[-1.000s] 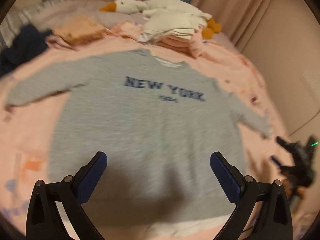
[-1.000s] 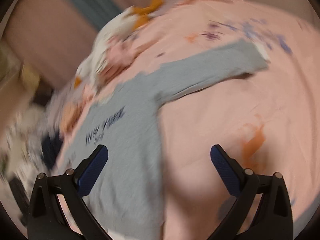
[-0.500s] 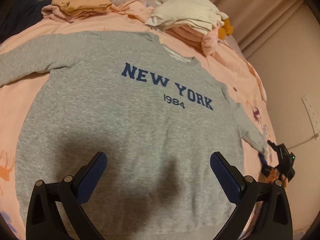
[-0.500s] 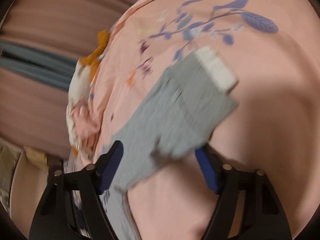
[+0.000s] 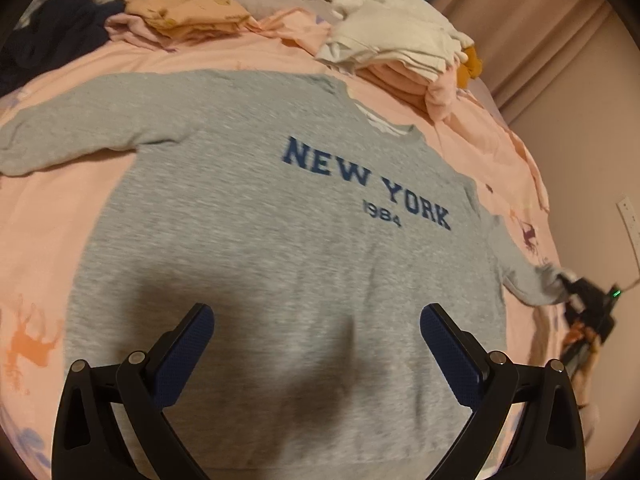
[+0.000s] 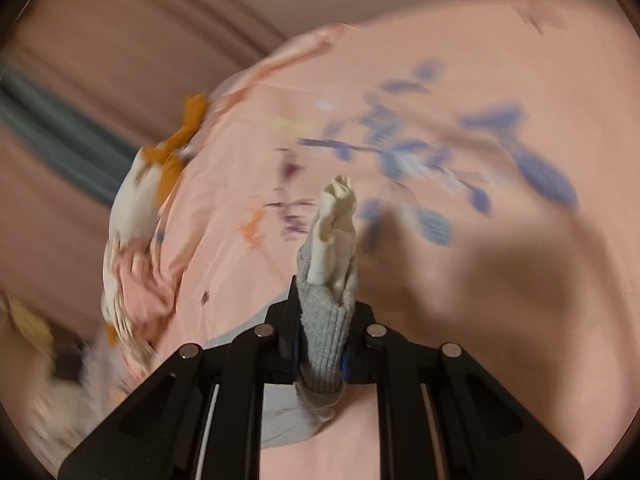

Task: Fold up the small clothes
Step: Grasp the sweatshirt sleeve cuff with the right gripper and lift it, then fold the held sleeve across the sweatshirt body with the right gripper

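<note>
Since half second ago, right hand-held gripper (image 6: 322,344) squeezed tight on sleeve cuff (image 6: 326,300). Left hand-held gripper (image 5: 317,332) held wide above sweater (image 5: 280,232), spread flat on bed (image 5: 48,240).

1. Sweatshirt (image 5: 280,240): hem cut off by bottom edge of left wrist view; left sleeve end runs out at left edge.
2. Sweatshirt's lower middle in dark shadow, fabric detail lost there.
3. Right gripper (image 5: 576,300) at far right of left wrist view: small, blurred; grip on the cuff (image 6: 326,320) can't be read there.
4. Right wrist view: pads hidden behind the pinched cuff.
5. Same view: bed sheet (image 6: 500,300) print smeared by motion; pile of clothes (image 6: 136,280) at left too blurred to tell apart.
6. Dark garment (image 5: 52,44) cut off at top left.
</note>
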Demonstrator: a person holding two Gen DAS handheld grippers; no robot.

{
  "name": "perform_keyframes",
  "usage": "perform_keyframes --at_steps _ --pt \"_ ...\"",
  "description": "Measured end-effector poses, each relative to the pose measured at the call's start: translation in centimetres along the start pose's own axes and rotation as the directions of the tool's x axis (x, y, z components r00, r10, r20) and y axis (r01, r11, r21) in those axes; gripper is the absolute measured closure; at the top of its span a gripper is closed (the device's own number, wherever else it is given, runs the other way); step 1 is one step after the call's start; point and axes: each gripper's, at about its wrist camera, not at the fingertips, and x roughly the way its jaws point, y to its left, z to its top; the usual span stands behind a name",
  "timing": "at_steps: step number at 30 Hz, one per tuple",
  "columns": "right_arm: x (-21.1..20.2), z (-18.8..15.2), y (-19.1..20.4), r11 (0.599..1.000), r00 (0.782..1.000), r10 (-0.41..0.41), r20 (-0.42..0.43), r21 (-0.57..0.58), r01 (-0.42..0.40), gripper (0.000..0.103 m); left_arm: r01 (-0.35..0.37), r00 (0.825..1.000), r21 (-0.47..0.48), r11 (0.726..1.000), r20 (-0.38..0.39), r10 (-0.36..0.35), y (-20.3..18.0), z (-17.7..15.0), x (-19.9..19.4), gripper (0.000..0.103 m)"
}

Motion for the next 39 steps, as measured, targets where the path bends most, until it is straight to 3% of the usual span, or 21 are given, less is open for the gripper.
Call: perform_keyframes --at_steps 5,10,15,17,18,22,23,25,26,27,30,31,32,34,36,37,39 --pt "-2.3 -1.0 9.5 0.953 1.000 0.024 0.019 -0.303 -0.018 0.089 -0.025 0.999 -0.036 0.999 0.038 0.027 1.9 0.0 -2.0 0.001" --pt "-2.8 -4.9 19.7 0.834 1.000 0.021 0.021 -0.552 -0.006 0.089 -0.054 0.996 -0.040 0.998 0.074 0.057 3.8 -0.1 -4.1 0.001" --pt "0.1 -12.1 26.9 0.622 0.998 -0.051 0.034 -0.781 0.058 0.089 -0.063 0.994 -0.085 0.994 0.084 0.070 6.4 -0.2 -5.1 0.001" --pt "1.8 -16.7 28.5 0.480 0.994 -0.095 0.059 -0.872 0.098 0.088 -0.063 0.994 -0.104 0.993 0.079 0.071 7.3 -0.3 -5.0 0.001" --pt "2.3 -18.5 28.8 0.431 0.992 -0.112 0.057 -0.897 0.101 0.088 -0.062 0.995 -0.109 0.992 0.077 0.070 7.7 -0.4 -5.0 0.001" --pt "6.4 -25.9 27.8 0.176 0.971 -0.225 0.080 -0.977 0.121 0.088 -0.070 0.994 -0.123 0.990 0.069 0.079 9.0 -0.4 -4.9 0.001" --pt "7.3 -27.6 27.3 0.107 0.962 -0.256 0.094 -0.986 0.125 0.085 -0.073 0.994 -0.125 0.989 0.070 0.082 9.2 -0.4 -4.9 0.001" --pt "8.0 -29.3 26.5 0.058 0.958 -0.276 0.077 -0.994 0.096 0.066 -0.081 0.994 -0.125 0.989 0.070 0.090 9.4 -0.2 -4.8 0.001" --pt "8.0 -29.6 26.1 0.060 0.957 -0.284 0.060 -0.995 0.080 0.046 -0.079 0.994 -0.127 0.989 0.071 0.089 9.5 -0.1 -4.8 0.001" --pt "7.9 -29.5 26.2 0.072 0.959 -0.281 0.045 -0.995 0.068 0.034 -0.076 0.994 -0.129 0.989 0.075 0.086 9.6 0.0 -4.8 0.001" --pt "5.9 -27.5 25.6 0.174 0.972 -0.222 -0.082 -0.984 -0.044 0.034 -0.064 0.994 -0.130 0.989 0.079 0.075 9.9 0.0 -4.6 0.001" --pt "5.0 -26.2 25.4 0.242 0.969 -0.189 -0.160 -0.964 -0.112 0.034 -0.057 0.995 -0.133 0.990 0.079 0.068 10.0 0.1 -4.6 0.001" --pt "3.8 -24.1 25.0 0.334 0.964 -0.130 -0.231 -0.926 -0.177 0.034 -0.047 0.995 -0.136 0.990 0.079 0.058 10.1 0.2 -4.6 0.001" --pt "2.5 -20.5 23.7 0.479 0.957 -0.049 -0.285 -0.848 -0.228 0.032 -0.034 0.995 -0.142 0.989 0.085 0.046 10.4 0.3 -4.7 0.001" --pt "2.2 -15.6 21.2 0.659 0.949 0.040 -0.313 -0.705 -0.261 0.029 -0.023 0.995 -0.155 0.988 0.096 0.038 10.7 0.5 -4.9 0.001" --pt "2.4 -14.1 20.1 0.712 0.954 0.046 -0.297 -0.660 -0.240 0.029 -0.018 0.994 -0.163 0.986 0.101 0.035 10.9 0.7 -5.1 0.001" --pt "3.8 -11.2 17.2 0.799 0.975 -0.043 -0.218 -0.594 -0.097 0.035 -0.027 0.993 -0.173 0.985 0.111 0.047 11.1 1.0 -5.3 0.001"
